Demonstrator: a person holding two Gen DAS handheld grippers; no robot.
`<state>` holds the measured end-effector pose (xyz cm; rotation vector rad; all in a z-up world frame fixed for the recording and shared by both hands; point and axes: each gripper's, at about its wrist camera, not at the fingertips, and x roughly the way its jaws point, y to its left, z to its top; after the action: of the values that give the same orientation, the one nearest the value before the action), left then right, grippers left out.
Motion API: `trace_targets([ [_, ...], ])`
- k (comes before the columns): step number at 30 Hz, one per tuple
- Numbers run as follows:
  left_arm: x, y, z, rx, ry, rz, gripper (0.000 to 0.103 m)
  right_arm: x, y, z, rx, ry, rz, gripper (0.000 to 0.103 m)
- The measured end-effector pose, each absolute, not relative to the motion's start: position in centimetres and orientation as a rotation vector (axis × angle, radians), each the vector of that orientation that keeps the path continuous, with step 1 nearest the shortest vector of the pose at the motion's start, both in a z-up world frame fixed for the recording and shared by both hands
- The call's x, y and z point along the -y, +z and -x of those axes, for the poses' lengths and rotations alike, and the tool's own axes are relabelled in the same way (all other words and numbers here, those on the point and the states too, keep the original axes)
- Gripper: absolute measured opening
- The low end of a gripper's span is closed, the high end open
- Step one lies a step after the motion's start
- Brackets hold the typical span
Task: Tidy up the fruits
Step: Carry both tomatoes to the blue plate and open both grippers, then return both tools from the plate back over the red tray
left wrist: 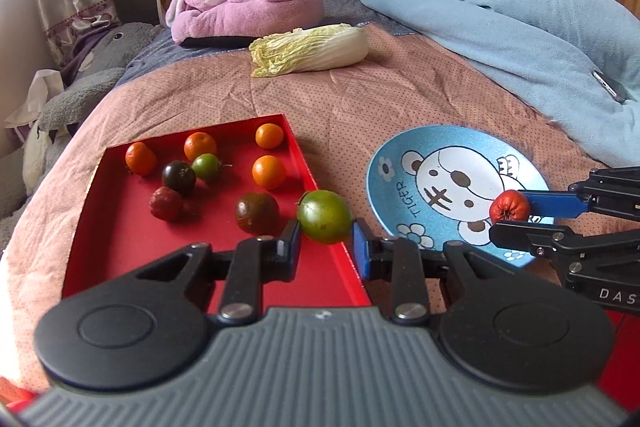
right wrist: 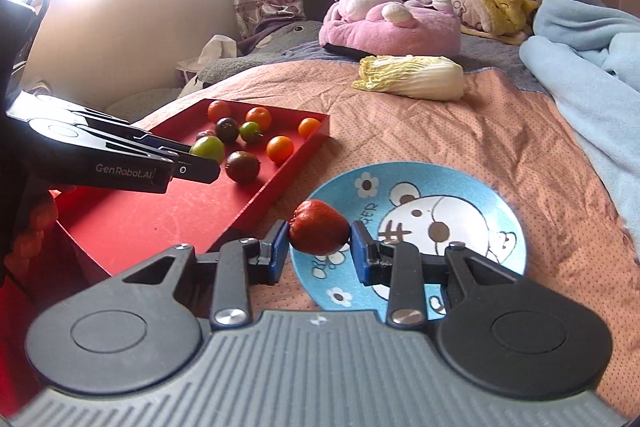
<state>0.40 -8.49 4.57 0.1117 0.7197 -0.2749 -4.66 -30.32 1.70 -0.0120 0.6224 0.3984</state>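
Over the blue bear plate (right wrist: 492, 187), your right tool (right wrist: 320, 241) pinches a wrinkled red fruit (right wrist: 318, 231); your left tool (left wrist: 325, 233) grips a green tomato (left wrist: 324, 215), which may roll off the soft bed when released.

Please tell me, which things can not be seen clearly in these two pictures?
- Blue plate: right wrist view, near rim hidden by the right gripper and its red fruit.
- Red tray: left wrist view, near end covered by the left gripper holding a green tomato.
- Person's hand: both views, outside the frame.
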Motion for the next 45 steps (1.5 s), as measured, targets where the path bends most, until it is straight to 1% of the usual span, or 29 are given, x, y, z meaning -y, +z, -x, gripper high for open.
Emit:
trace_targets([
  [11,14.8,2.2,-1.8,-0.772,-0.373,-0.13,0.031,35.3,-1.4,0.1,-0.651,0.268,0.017,0.039],
  [17,16.7,0.2,-2.5,-0.81,-0.368,-0.123,0.031,36.5,-3.2,-1.0,-0.653,0.259,-0.025,0.039],
  [23,17.4,-1.1,-2.6,-0.822,-0.368,-0.164,0.031,36.9,-4.0,-2.3,-0.644,0.248,-0.043,0.039],
  [37,17.9,-0.9,-1.9,-0.804,-0.391,-0.183,0.033,36.4,-5.1,-3.4,-0.649,0.23,-0.013,0.039],
  [39,17.8,-0.5,-1.6,-0.791,-0.395,-0.186,0.033,36.5,-5.0,-3.3,-0.638,0.221,-0.013,0.041],
  [41,17.8,-0.1,-1.4,-0.779,-0.396,-0.184,0.035,36.7,-4.8,-3.0,-0.618,0.214,-0.023,0.055],
  [44,17.5,0.6,-1.0,-0.76,-0.401,-0.178,0.035,36.8,-4.4,-2.5,-0.581,0.219,-0.037,0.067],
  [45,17.4,0.8,-0.9,-0.756,-0.401,-0.175,0.035,36.8,-4.3,-2.4,-0.573,0.217,-0.031,0.067],
])
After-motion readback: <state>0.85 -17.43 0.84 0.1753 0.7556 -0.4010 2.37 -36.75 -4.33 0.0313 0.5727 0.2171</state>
